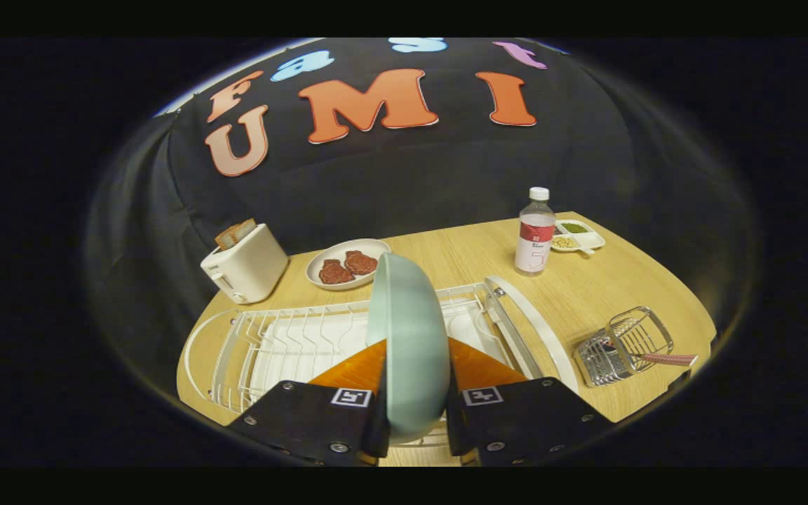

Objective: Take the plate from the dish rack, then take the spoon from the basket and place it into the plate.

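The gripper (414,421) is seen closed on the plate (407,344), with one finger pressed against each face, so the gap between the fingers is only as wide as the plate is thick. The plate, pale green-blue, is held upright on its edge between the fingers, its upper rim reaching above the far rail of the dish rack (292,344). The white wire dish rack is seen directly beneath and behind the plate, laid across the wooden table (586,280); whether the plate's lower edge is touching the rack or is lifted clear of it cannot be told. A white tray is seen under the rack's wires. To the right of the rack, well apart from the fingers, a small wire basket (621,347) is seen lying tipped on its side, with the spoon (667,359) in it, the reddish patterned handle sticking out to the right. Beyond the rack, a white toaster (246,263) with bread in its slot is placed at the left, and just beside it a white oval dish (348,263) with two brown meat pieces. Further right, a clear bottle (535,235) with a white cap and red label is stood upright, and just behind it a white divided tray (579,235) with green and yellowish food.
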A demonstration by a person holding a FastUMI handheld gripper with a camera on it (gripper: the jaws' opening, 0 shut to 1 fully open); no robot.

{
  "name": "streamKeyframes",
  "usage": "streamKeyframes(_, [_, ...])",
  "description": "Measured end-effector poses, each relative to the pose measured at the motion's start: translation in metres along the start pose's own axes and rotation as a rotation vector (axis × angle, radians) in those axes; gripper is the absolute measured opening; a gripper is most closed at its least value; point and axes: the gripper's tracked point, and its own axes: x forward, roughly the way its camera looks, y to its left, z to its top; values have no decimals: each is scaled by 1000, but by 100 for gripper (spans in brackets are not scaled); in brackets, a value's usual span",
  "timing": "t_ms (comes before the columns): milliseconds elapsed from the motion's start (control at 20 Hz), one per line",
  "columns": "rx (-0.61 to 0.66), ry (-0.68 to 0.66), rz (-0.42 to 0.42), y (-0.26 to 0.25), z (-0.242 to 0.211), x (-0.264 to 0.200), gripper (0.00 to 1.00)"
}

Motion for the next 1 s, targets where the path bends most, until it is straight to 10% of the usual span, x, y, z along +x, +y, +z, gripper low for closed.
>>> streamKeyframes(600, [-107,-136,-196,-8,39,-16,25])
streamKeyframes(1000, [-53,-193,-147,-13,47,-49,26])
